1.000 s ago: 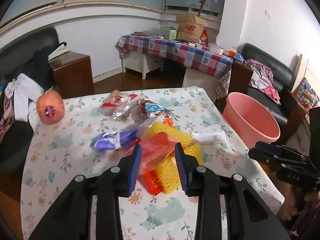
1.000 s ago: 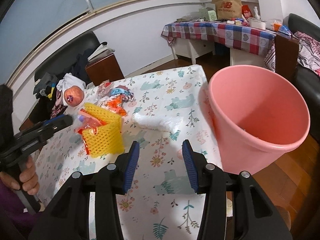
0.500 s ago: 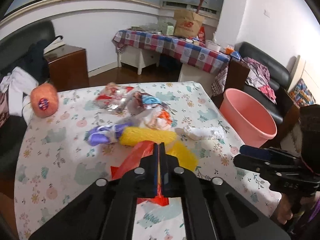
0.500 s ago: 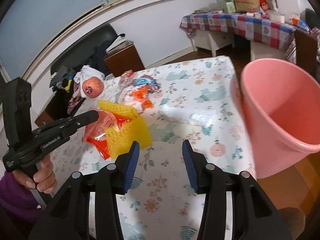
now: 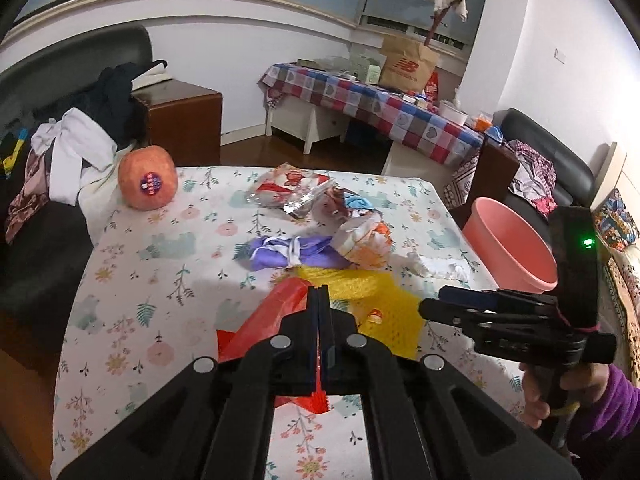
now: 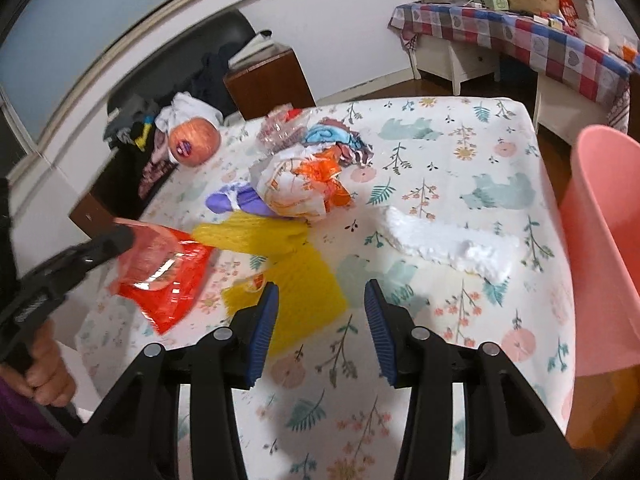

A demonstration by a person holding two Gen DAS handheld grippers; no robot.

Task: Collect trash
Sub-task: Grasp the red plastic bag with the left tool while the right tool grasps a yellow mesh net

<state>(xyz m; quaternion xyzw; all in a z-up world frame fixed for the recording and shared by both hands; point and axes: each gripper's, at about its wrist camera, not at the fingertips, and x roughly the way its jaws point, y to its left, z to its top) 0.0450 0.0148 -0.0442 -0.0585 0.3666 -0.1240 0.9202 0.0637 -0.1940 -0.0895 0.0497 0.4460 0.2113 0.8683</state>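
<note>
The left gripper is clamped on a red wrapper, lifted off the table. The right gripper hangs half open with nothing between its pads, over yellow netting. The pink bucket stands at 3 o'clock of it, other trash at 12

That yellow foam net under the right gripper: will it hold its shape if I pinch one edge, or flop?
Probably flops: the yellow foam net lies flat and creased on the table. Likely very light, being open mesh. It may snag on the right gripper's ridged fingers.
</note>
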